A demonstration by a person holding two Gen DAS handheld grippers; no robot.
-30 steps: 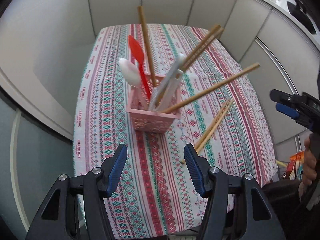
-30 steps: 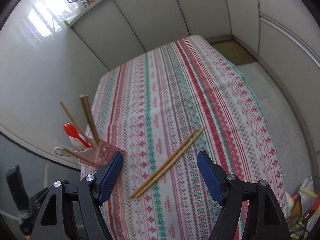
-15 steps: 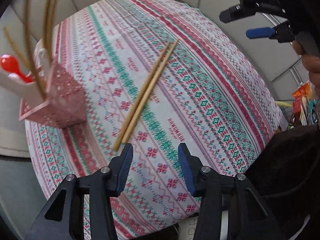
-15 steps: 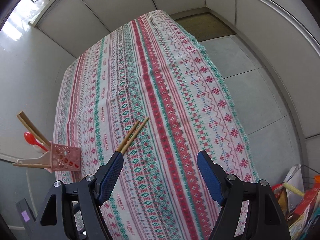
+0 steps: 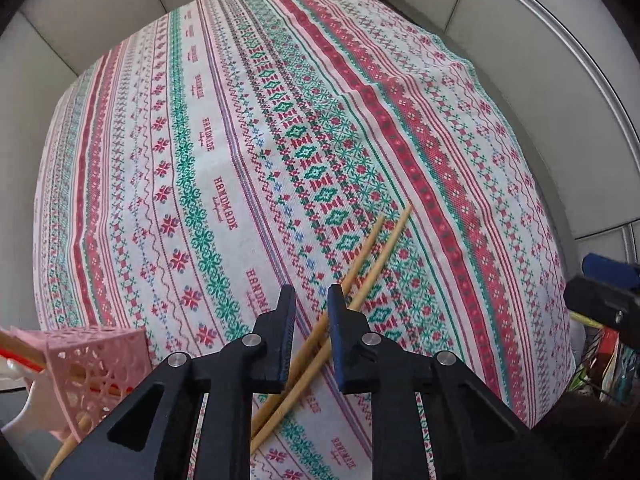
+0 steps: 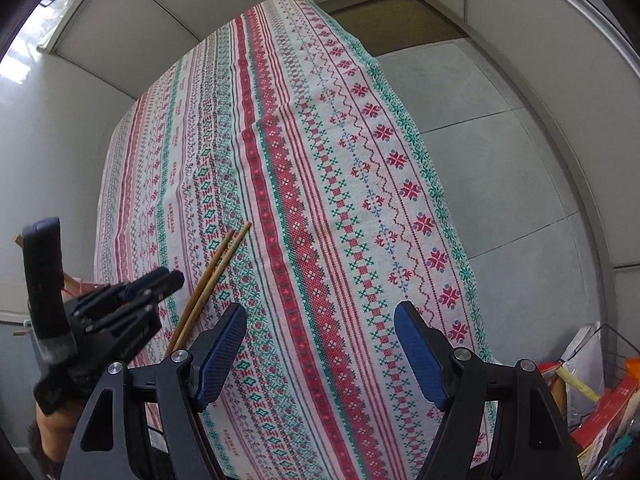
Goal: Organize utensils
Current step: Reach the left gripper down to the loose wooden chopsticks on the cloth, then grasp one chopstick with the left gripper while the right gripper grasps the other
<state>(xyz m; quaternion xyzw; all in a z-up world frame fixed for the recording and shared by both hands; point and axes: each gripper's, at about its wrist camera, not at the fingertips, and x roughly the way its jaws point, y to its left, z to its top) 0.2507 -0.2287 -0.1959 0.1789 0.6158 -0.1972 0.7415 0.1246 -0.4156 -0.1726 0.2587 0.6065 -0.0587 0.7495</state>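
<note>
A pair of wooden chopsticks (image 5: 376,252) lies slantwise on the patterned tablecloth (image 5: 224,128). My left gripper (image 5: 311,292) points straight down over their near half and its jaws are closing. The sticks run through the narrow gap, close against the right finger, with a gap still showing on the left finger's side. A pink lattice basket (image 5: 92,360) holding utensils stands at the lower left. In the right wrist view the chopsticks (image 6: 218,264) lie left of my right gripper (image 6: 320,312), which hangs open over the cloth with nothing between its fingers. The left gripper (image 6: 160,280) shows there at the left.
The table's right edge (image 6: 440,208) drops to a grey floor (image 6: 500,168). Bags and packages (image 6: 600,392) are piled on the floor at the lower right. Pale partition walls (image 5: 100,8) enclose the table at the back and left. The right gripper (image 5: 600,292) shows at the right edge.
My left gripper has moved from in front of the basket to over the chopsticks, come down, and narrowed its jaws around them. The right gripper has sunk and shifted right, still wide.
</note>
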